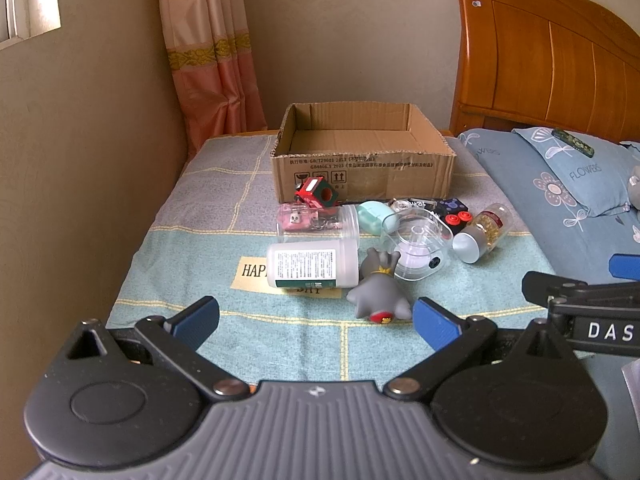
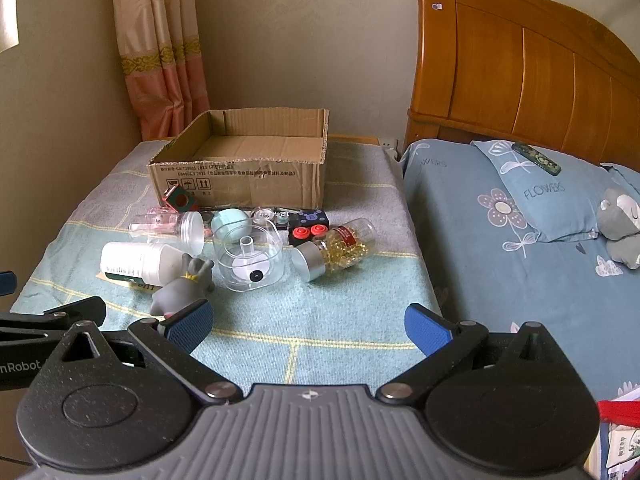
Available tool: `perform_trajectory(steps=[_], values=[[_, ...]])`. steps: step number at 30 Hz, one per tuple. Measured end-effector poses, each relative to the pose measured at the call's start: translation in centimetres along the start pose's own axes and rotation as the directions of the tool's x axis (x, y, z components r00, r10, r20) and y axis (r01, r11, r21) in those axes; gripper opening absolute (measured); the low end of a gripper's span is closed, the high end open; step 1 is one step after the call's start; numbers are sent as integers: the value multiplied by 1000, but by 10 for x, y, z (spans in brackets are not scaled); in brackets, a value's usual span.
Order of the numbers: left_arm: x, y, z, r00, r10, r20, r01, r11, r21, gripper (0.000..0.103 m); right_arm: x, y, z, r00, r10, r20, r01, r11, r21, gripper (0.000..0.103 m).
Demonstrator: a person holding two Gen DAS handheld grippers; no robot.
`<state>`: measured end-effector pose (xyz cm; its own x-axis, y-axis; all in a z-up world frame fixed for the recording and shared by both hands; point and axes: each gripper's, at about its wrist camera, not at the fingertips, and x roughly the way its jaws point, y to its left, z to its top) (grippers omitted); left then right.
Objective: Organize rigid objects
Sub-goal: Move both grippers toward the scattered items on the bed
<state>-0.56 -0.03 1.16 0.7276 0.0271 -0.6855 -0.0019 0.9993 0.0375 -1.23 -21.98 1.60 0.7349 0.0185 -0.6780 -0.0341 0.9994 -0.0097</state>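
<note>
**Nothing packed yet — both grippers poised before the first pick**

Left wrist view: the left gripper (image 1: 316,318) hovers over the towel-covered worktop (image 1: 192,248), its blue fingers (image 1: 196,322) spread wide and holding nothing. Just ahead lie a grey figurine (image 1: 378,292) on its side and, touching it, a white bottle (image 1: 312,263) also lying down. Behind these are a clear jar (image 1: 318,222), a clear tape dispenser (image 1: 418,248) and a capsule bottle (image 1: 486,232). The cardboard box (image 1: 362,170) stands at the far end, apparently empty.

Right wrist view: the right gripper (image 2: 308,322) is likewise spread and empty, above bare towel. The capsule bottle (image 2: 336,248) and the dispenser (image 2: 250,258) lie nearest its line; a red-and-green cube (image 2: 179,199) rests against the box (image 2: 240,184).

By my reading, the task is at its start — the scattered things all lie outside the box. The next move calls for lowering one gripper astride a near item, likely the figurine or the capsule bottle, closing across its narrow width, then carrying it into the box.
</note>
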Motion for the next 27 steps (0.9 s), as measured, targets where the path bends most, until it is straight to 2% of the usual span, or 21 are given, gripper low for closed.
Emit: perform_trajectory(steps=[12, 27], values=[[1, -1, 1, 1000, -4, 1, 4, 1000, 0, 102, 1, 1, 1, 1000, 3, 13, -3, 1000, -17, 103], [13, 3, 0, 998, -50, 32, 50, 999, 10, 102, 5, 0, 4, 998, 38, 51, -36, 998, -47, 103]])
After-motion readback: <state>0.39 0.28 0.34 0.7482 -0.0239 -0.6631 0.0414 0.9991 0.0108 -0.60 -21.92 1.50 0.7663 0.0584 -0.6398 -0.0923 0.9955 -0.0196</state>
